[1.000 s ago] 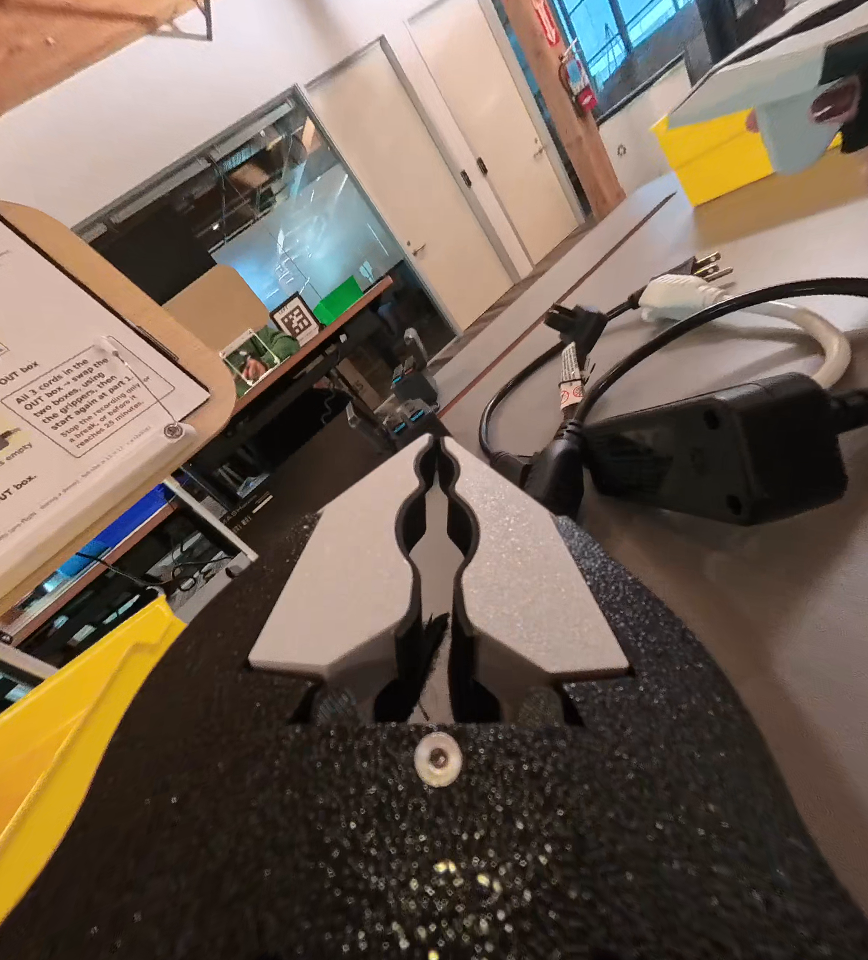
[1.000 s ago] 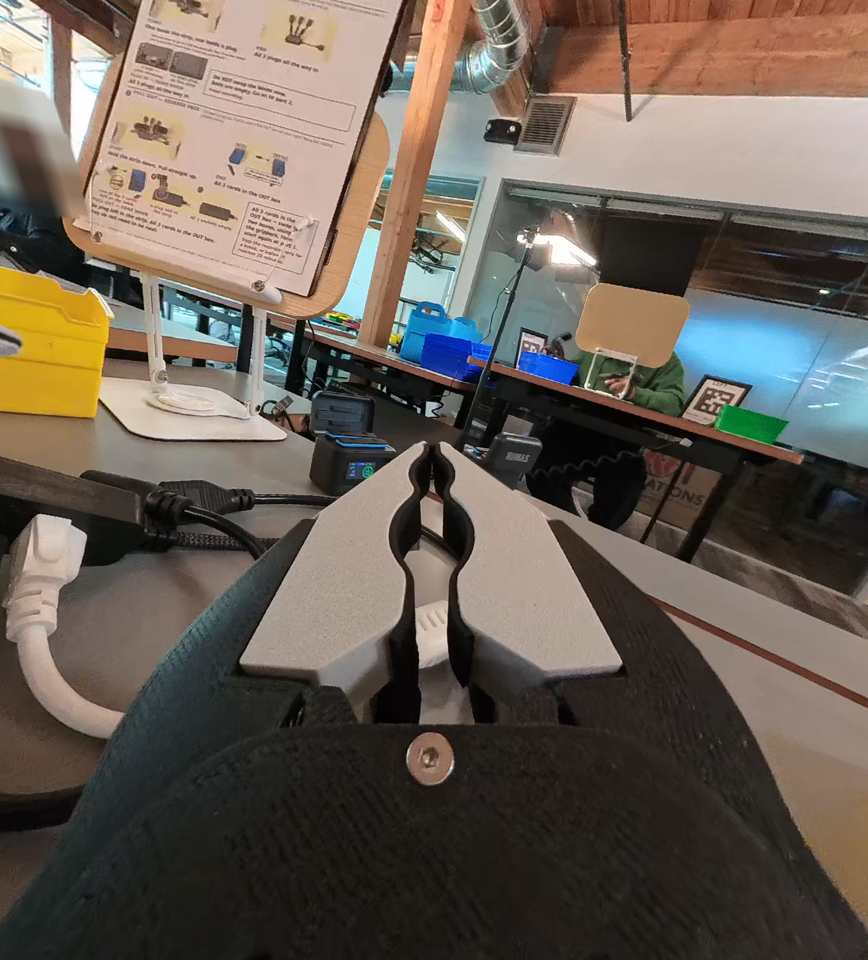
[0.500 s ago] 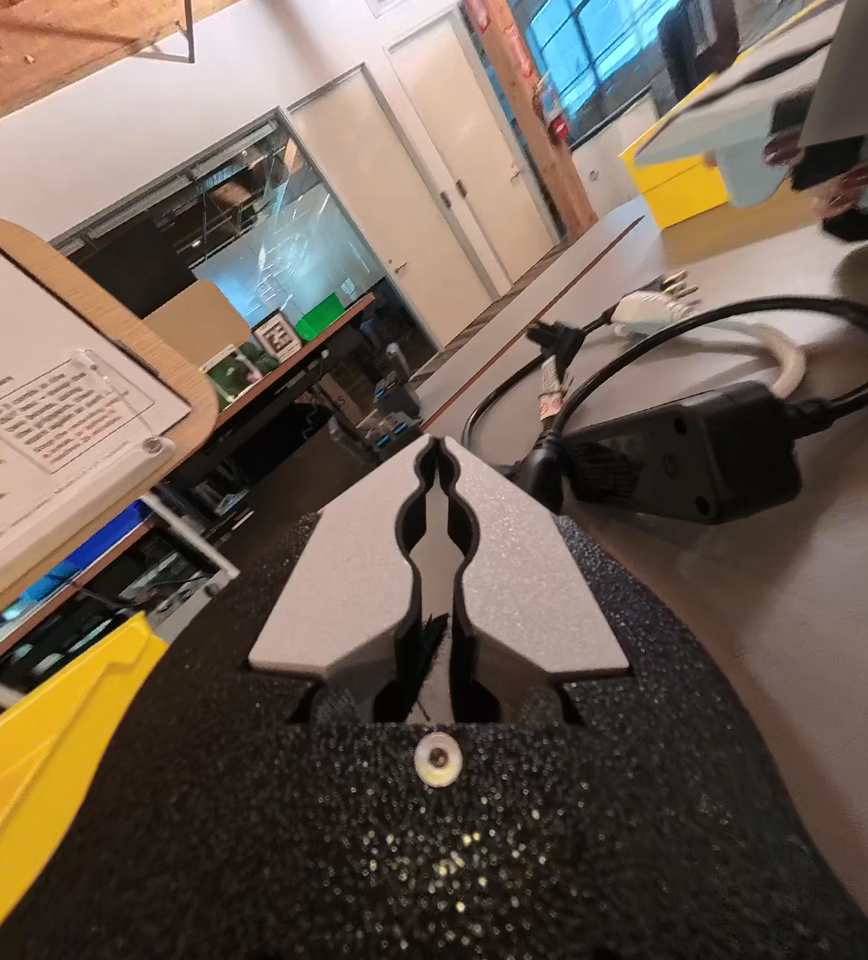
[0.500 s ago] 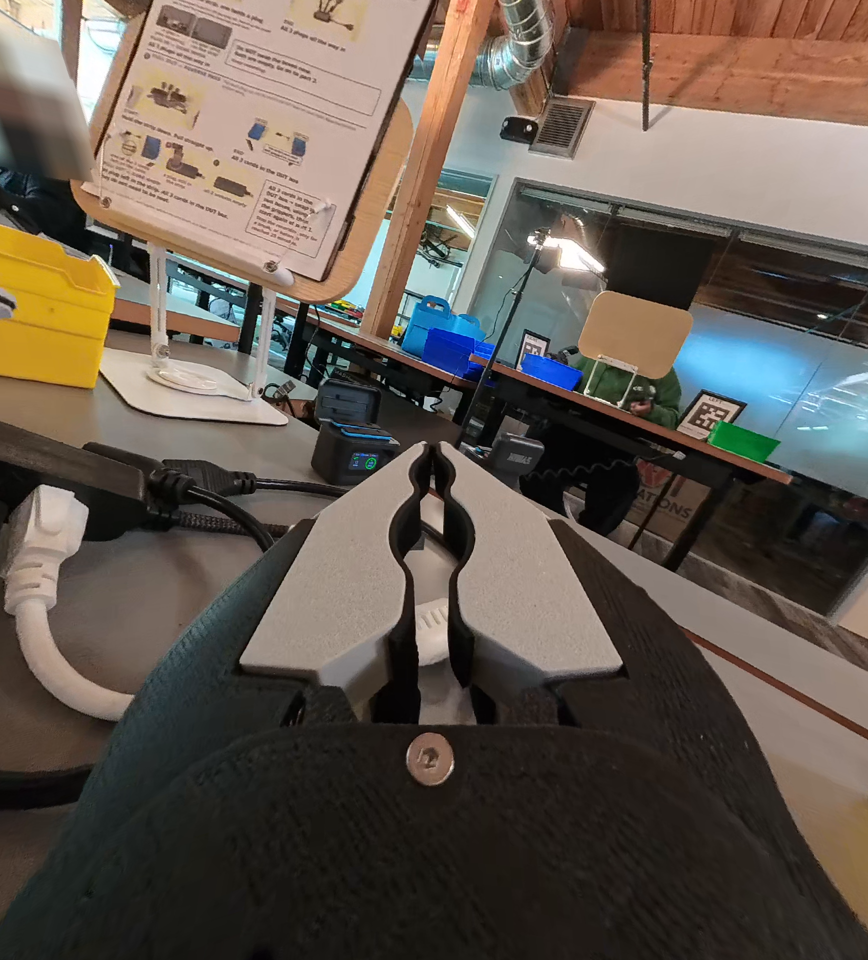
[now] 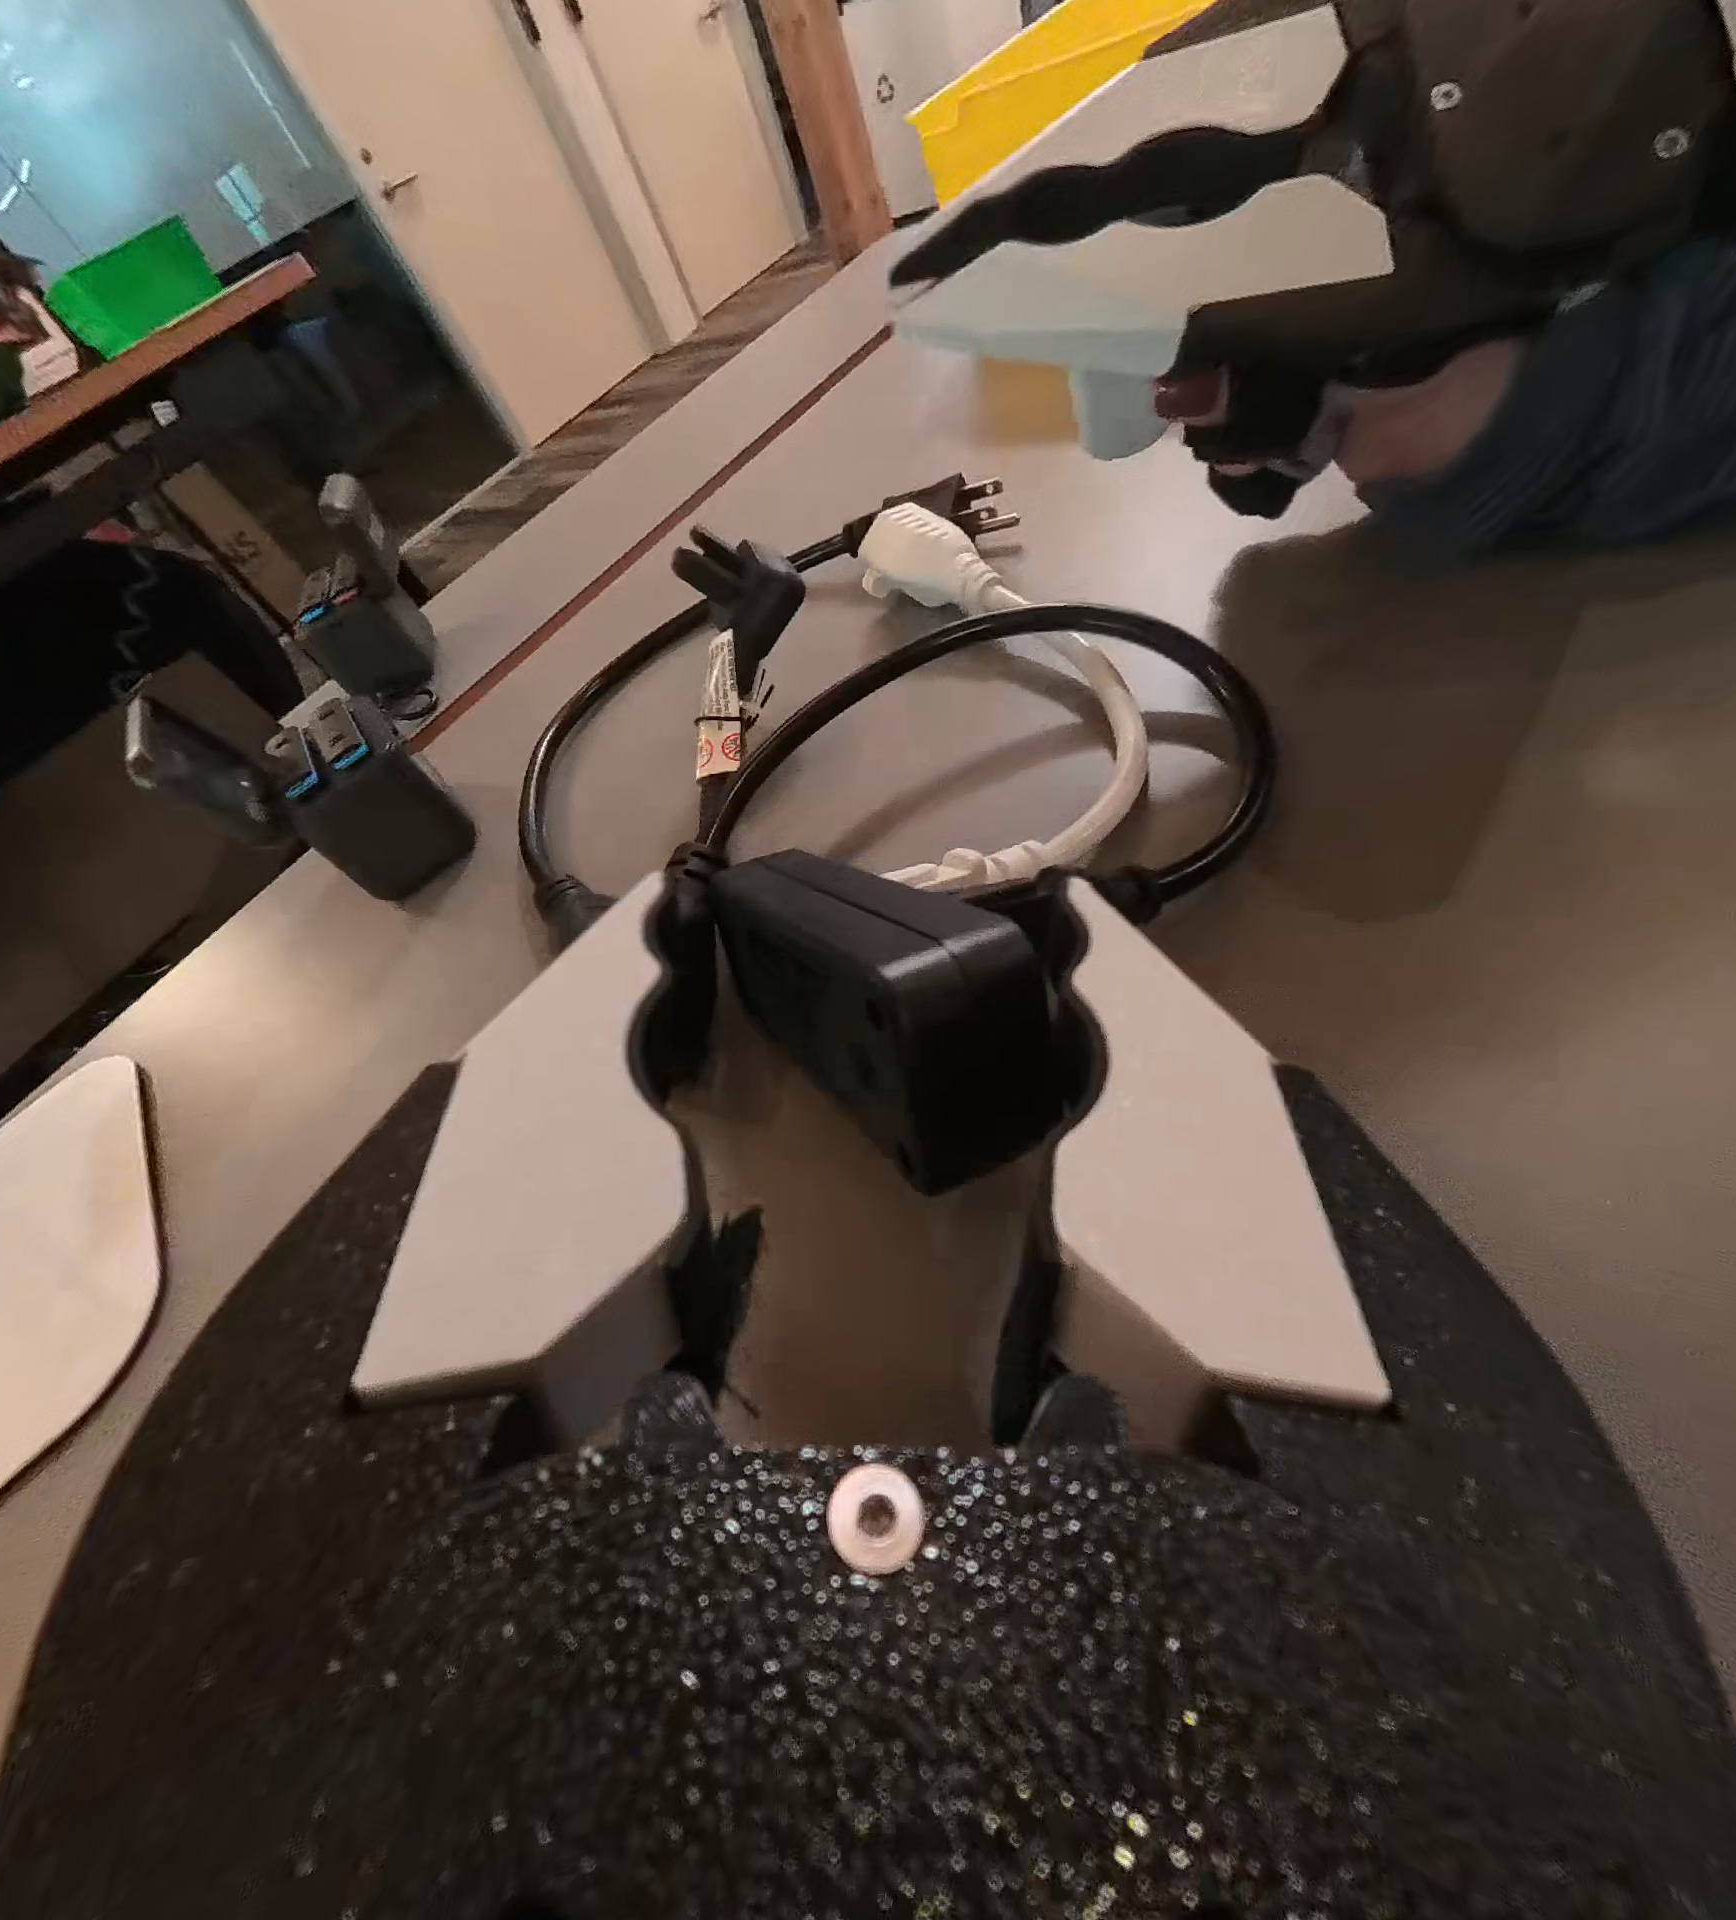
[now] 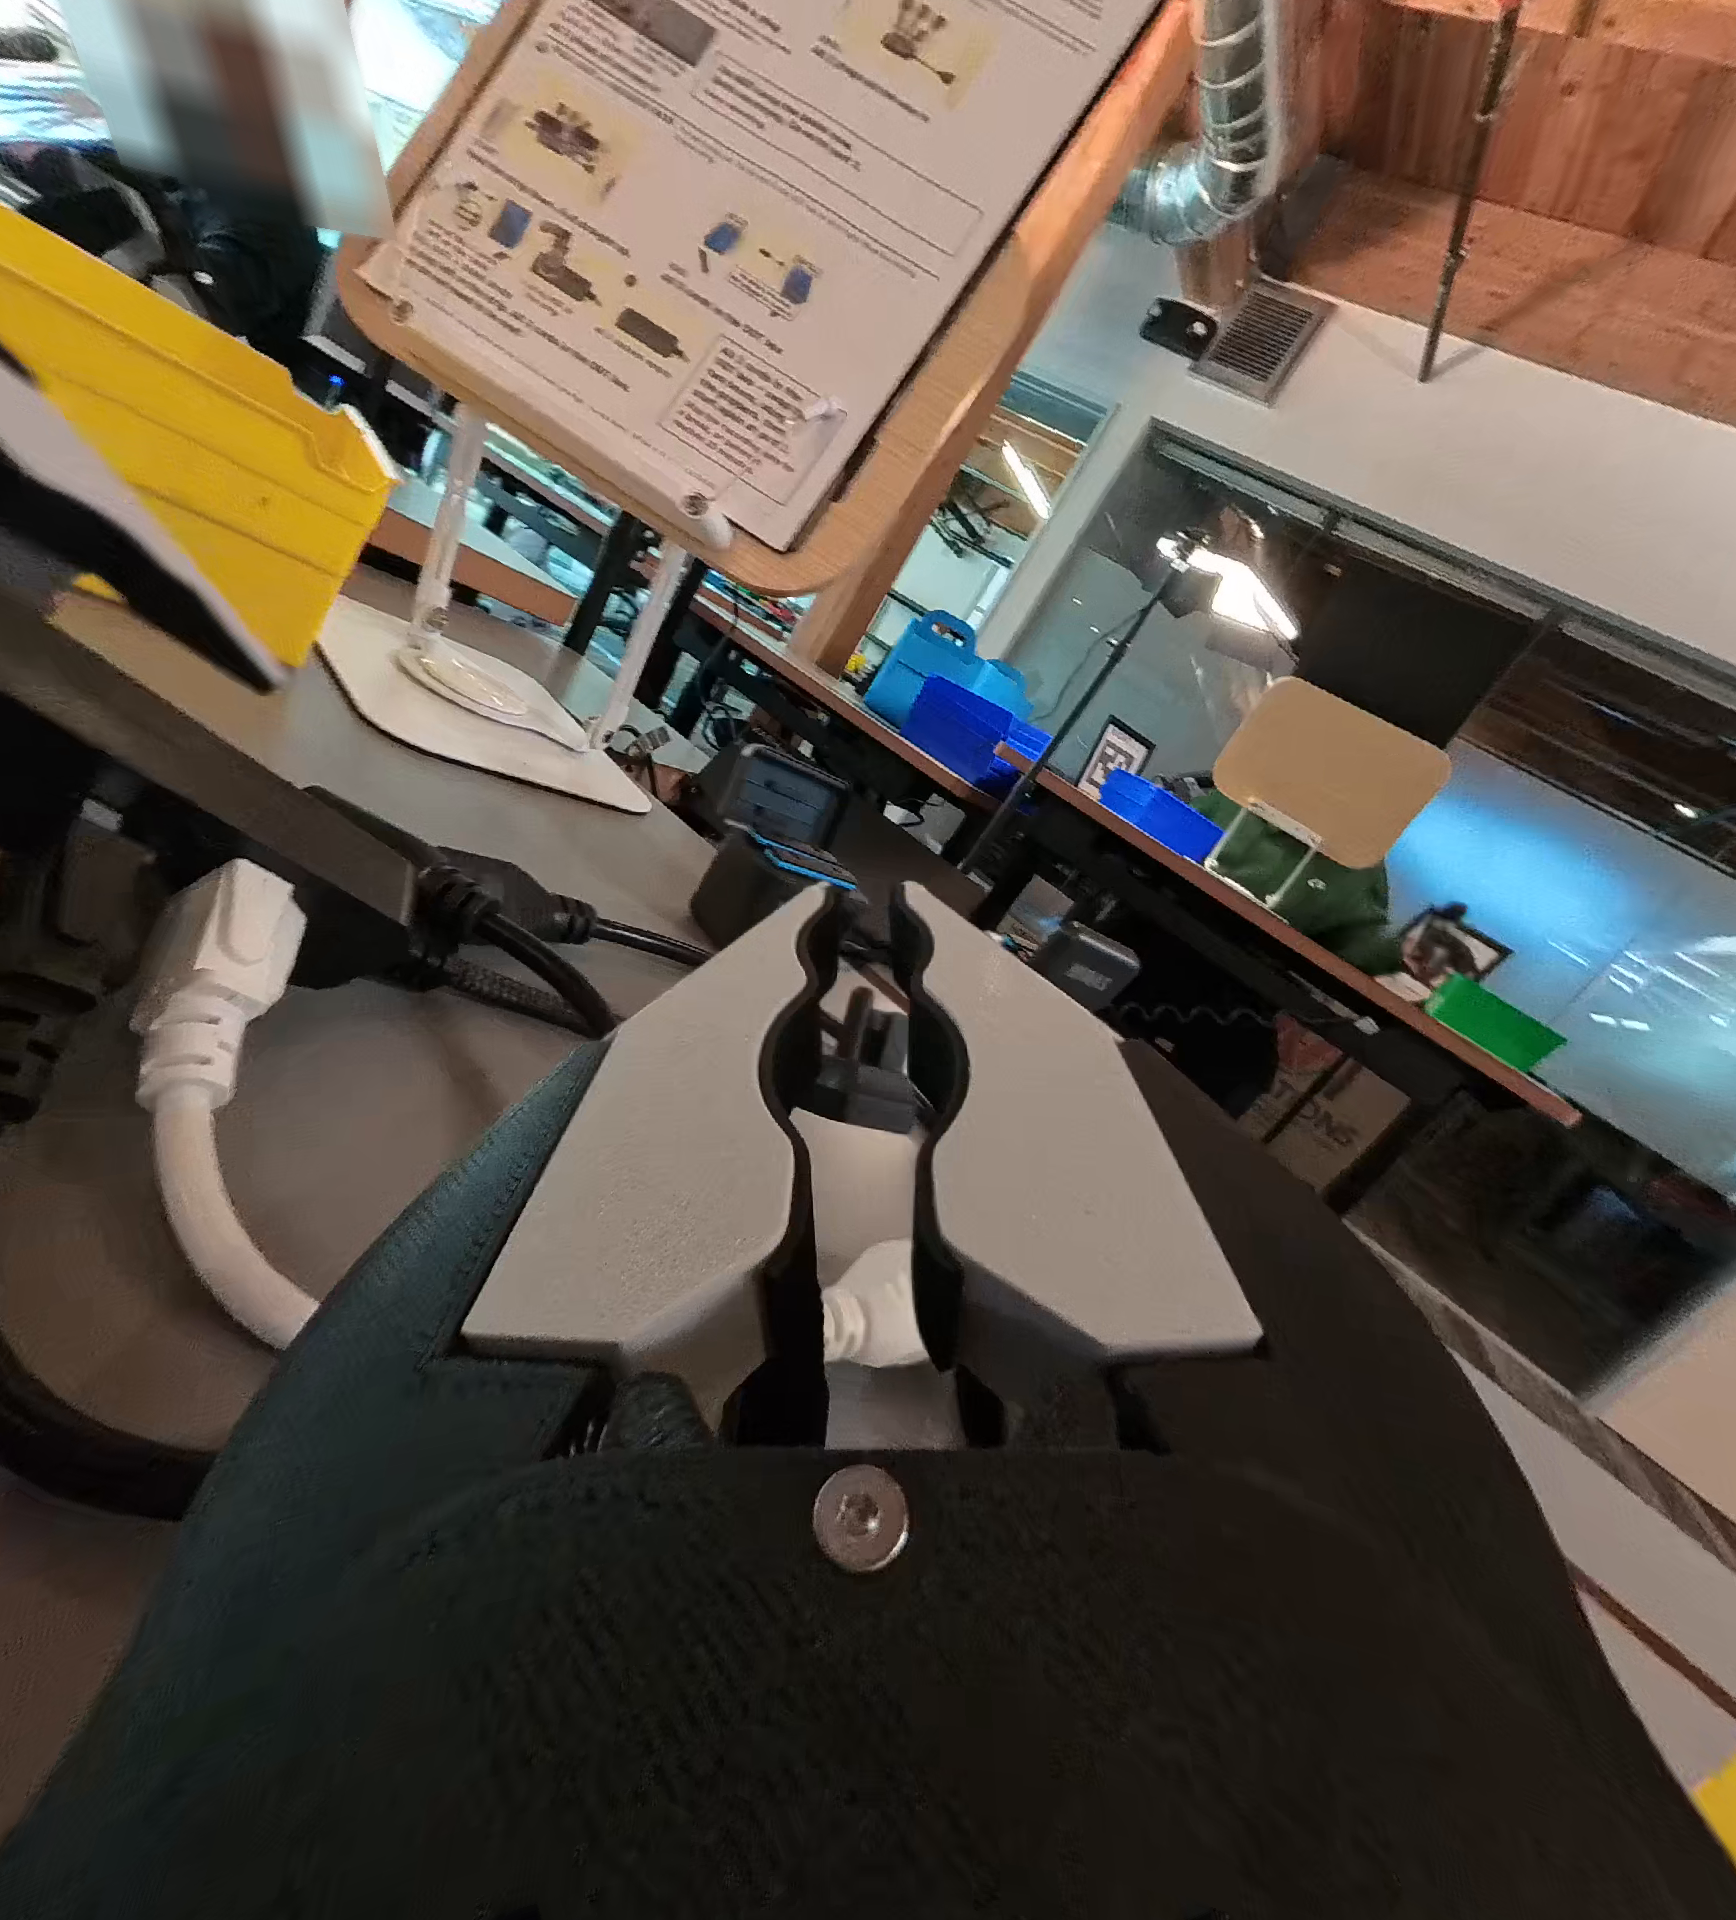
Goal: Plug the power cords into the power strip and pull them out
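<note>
The black power strip point(image 5: 885, 1018) lies on the grey table, its end between the fingers of my left gripper point(image 5: 864, 914). That gripper is open, with a gap on the strip's left side. A white cord's plug point(image 5: 931, 545), a black angled plug point(image 5: 739, 592) and a black cord loop point(image 5: 1248, 748) lie beyond, all unplugged. My right gripper point(image 5: 1134, 260), held by a hand, hovers above the plugs. In the right wrist view my right gripper point(image 6: 864, 899) is slightly open and empty; the white plug point(image 6: 874, 1320) shows through its gap. The strip point(image 6: 220, 810) and the white cord's other end point(image 6: 220, 956) are at left.
Battery chargers point(image 5: 376, 810) stand near the table's far edge. A yellow bin point(image 6: 220, 416) and an instruction board on a white stand point(image 6: 698, 229) sit behind the strip. Another yellow bin point(image 5: 1030, 94) is at the far right. Other desks lie beyond the table.
My left gripper opened and tipped down, closing in until its fingers straddle the power strip. My right gripper opened a little and moved over the loose plugs.
</note>
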